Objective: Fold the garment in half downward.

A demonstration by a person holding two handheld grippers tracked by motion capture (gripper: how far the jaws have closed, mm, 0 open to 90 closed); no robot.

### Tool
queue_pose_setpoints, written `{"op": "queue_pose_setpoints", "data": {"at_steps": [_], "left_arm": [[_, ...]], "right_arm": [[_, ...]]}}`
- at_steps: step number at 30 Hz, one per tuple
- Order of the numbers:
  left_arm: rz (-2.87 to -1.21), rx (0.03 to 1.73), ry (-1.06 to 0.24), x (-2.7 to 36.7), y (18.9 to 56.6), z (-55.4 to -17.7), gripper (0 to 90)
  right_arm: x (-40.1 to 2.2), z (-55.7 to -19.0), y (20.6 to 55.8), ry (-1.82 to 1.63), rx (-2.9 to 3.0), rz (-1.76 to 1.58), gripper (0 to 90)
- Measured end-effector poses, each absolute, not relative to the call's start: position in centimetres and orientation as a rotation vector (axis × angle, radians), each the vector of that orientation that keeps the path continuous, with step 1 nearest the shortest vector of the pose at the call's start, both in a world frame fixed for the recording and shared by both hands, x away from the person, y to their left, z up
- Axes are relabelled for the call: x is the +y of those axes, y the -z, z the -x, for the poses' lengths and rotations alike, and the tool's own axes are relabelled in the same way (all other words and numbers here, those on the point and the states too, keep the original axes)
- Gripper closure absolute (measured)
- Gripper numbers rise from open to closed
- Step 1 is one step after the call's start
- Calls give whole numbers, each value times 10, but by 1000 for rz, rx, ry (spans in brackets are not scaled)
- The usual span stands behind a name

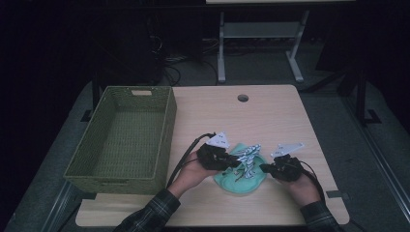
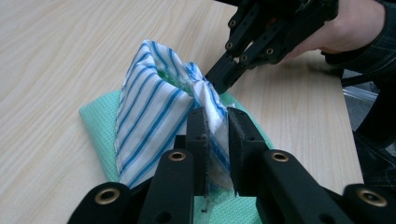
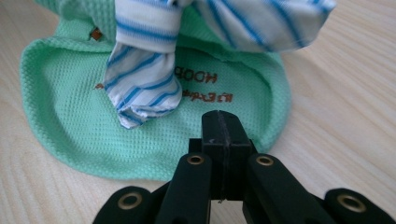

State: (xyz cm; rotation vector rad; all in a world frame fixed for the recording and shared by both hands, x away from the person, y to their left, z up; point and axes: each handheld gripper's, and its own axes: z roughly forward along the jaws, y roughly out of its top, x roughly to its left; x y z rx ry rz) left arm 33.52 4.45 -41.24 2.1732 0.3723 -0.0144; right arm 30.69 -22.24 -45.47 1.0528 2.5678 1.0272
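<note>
The striped cloth (image 2: 154, 116) stands bunched up on the green cloth (image 3: 70, 116), near the desk's (image 1: 270, 111) front edge, right of the middle. The left gripper (image 2: 215, 123) pinches a fold of the stripes between its pads. The right gripper (image 3: 223, 128) hovers just beside the green cloth, jaws pressed together, empty. The wicker basket (image 1: 164, 130) sits along the desk's left edge.

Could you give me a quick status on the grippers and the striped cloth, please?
Left gripper shut on striped cloth, lifted off green cloth. Right gripper shut, empty. Nothing in the way.
</note>
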Motion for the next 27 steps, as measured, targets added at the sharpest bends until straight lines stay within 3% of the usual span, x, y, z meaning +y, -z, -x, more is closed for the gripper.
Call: {"op": "queue_pose_setpoints", "data": {"at_steps": [6, 11, 19, 27], "left_arm": [[-2117, 410, 68, 49, 408, -340, 604], [-2084, 427, 76, 52, 402, -346, 597], [-2122, 447, 50, 43, 405, -365, 893], [-2184, 417, 71, 21, 418, -369, 894]], "right_arm": [[-227, -308, 454, -1030, 2561, -1070, 898], [-232, -308, 453, -1035, 2547, -1084, 898], [-240, -307, 451, -1034, 2527, -1107, 898], [-249, -306, 452, -1020, 2512, -1126, 898]]}}
